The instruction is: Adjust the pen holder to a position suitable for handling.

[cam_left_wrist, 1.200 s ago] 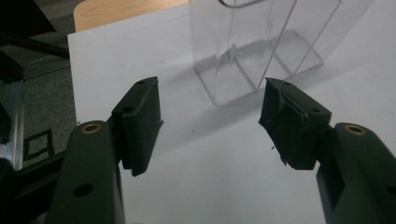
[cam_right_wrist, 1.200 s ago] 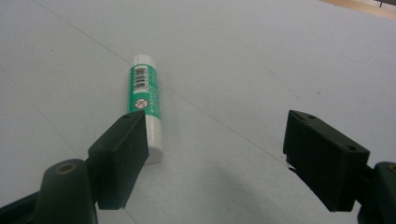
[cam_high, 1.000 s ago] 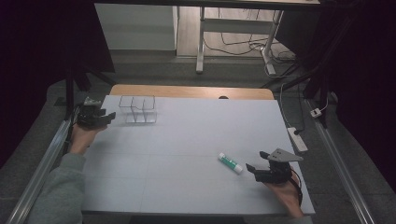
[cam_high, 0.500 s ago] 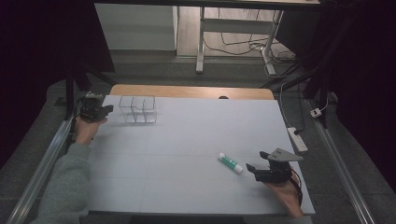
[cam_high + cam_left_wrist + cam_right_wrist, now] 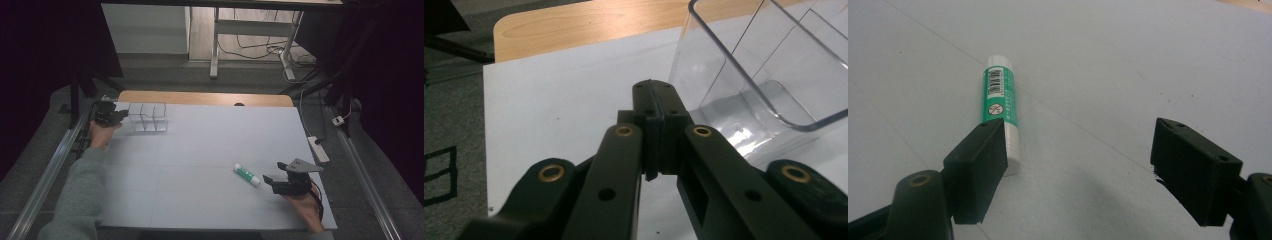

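- Tabletop (image 5: 200,150): wide pale surface, with a strip of bare wood along its far edge. Faint seam lines cross it.
- Clear plastic organiser (image 5: 147,117): far-left part of the tabletop, upright, divided into compartments. In the left claw view its rounded corner (image 5: 764,75) stands just right of the claw tips.
- Left claw (image 5: 120,116): held by the person's left hand (image 5: 100,134) at the far-left edge of the tabletop, pointing toward the organiser and just beside its left wall. Jaws pressed together, nothing between them; the left claw view (image 5: 655,107) shows the two pads meeting in a thin seam. Whether the tips touch the organiser wall cannot be told.
- Right claw (image 5: 270,181): held by the person's right hand (image 5: 302,207) at the near-right of the tabletop, a grey three-cornered plate on top. Jaws spread wide apart (image 5: 1080,165), holding nothing.
- Glue stick (image 5: 246,174): green body with white ends and a barcode label, lying flat on the near-right tabletop, just left of the right claw. In the right claw view its near end (image 5: 1000,107) passes behind the left jaw's pad; contact cannot be told.
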Available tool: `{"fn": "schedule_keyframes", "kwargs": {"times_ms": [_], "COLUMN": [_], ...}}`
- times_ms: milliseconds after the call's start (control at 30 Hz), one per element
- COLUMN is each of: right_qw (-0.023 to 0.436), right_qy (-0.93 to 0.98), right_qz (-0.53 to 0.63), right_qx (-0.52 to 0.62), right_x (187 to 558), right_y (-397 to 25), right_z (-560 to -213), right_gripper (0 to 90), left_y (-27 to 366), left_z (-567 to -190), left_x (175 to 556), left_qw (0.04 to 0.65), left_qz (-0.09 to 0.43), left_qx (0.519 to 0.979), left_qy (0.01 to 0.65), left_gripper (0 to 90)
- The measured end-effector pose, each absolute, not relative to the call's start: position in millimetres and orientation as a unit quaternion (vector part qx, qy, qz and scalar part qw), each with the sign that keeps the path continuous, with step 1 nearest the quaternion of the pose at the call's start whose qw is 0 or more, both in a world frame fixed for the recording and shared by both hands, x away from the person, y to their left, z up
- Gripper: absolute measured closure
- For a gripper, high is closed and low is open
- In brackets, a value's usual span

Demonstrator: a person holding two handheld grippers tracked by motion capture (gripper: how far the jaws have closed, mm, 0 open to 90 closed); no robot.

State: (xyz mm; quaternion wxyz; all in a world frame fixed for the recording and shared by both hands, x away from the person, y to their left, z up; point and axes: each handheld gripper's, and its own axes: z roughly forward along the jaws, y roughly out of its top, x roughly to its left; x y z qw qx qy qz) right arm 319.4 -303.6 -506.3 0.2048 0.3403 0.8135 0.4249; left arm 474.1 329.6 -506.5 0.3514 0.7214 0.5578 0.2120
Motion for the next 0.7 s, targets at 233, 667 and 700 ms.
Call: {"fn": "schedule_keyframes", "kwargs": {"times_ms": [233, 667, 700], "right_qw": [0.205, 0.204, 0.201], "right_qy": [0.811, 0.814, 0.814], "right_qz": [0.429, 0.424, 0.425], "right_qx": [0.341, 0.342, 0.341], "right_x": [319.0, 319.7, 319.9], "right_y": [-303.6, -303.4, -303.2], "right_z": [-506.3, -506.7, -507.0], "right_gripper": [22.7, 22.7, 22.8], "left_y": [325.8, 324.6, 324.6], "left_z": [-508.3, -511.1, -511.3], "left_x": [476.5, 479.6, 479.7], "left_qw": [0.353, 0.347, 0.347], "left_qz": [0.204, 0.200, 0.200], "left_qx": [0.726, 0.733, 0.733], "left_qy": [0.553, 0.550, 0.550], "left_gripper": [89.0, 89.1, 89.0]}}
